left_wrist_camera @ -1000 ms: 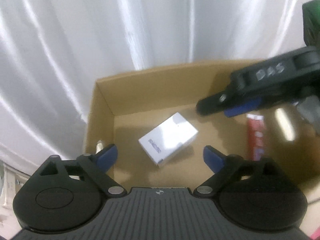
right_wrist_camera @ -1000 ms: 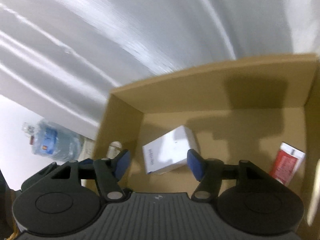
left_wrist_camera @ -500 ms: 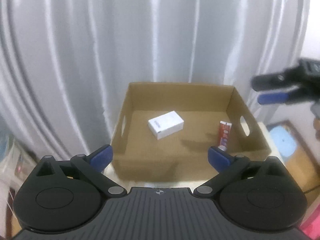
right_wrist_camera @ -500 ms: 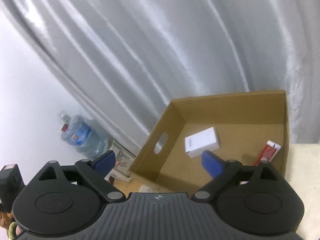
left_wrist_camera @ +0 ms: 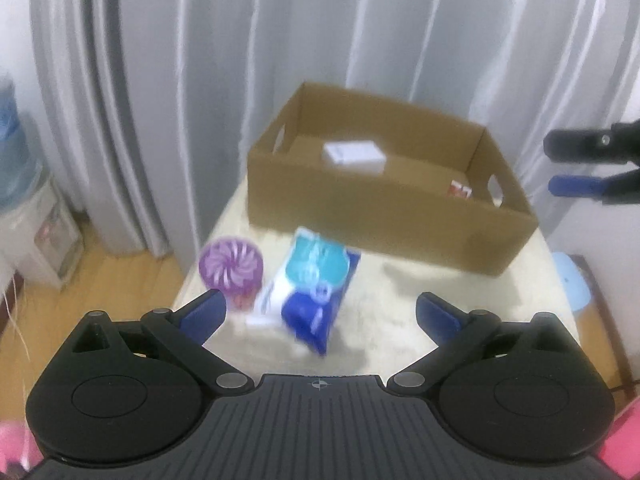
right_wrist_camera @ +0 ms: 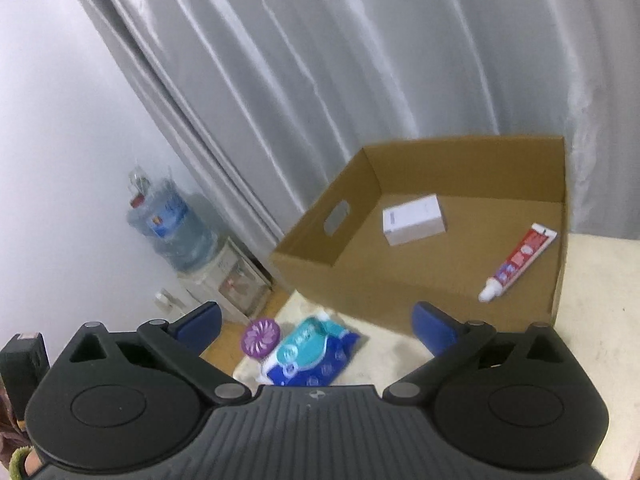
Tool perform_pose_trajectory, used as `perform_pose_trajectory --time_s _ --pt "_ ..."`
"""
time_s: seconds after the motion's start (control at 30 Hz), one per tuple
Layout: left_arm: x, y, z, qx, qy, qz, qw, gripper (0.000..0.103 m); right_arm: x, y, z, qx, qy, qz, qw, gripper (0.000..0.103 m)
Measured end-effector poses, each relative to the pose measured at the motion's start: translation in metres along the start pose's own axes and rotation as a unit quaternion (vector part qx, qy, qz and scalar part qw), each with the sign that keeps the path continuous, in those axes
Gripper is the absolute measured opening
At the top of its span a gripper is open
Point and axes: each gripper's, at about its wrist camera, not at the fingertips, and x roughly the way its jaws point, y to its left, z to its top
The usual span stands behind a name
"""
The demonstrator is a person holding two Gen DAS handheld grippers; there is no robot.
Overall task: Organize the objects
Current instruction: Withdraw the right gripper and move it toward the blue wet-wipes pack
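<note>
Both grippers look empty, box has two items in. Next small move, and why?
Probably bring the left gripper down onto the blue wipes pack, which lies almost between its open fingers on the table outside the cardboard box. The white carton and toothpaste tube are already inside; the right gripper is opening, empty.

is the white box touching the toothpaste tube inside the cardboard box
Apart. The right wrist view shows bare cardboard floor between the white box and the toothpaste tube.
</note>
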Motion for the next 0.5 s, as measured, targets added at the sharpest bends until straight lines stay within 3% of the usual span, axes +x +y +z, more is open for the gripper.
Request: perform_pose_trajectory --time_s 0.27,0.5 --pt "0.007 0.016 -0.039 -0.030 0.032 0.009 0.9990 0.102 0.028 0.032 -0.023 -0.016 0.033 -0.016 0.999 0.103" --pt "0.013 0.028 -0.049 -0.034 0.046 0.007 0.9983 0.102 0.063 0.061 -0.037 -0.035 0.055 -0.027 0.998 0.103"
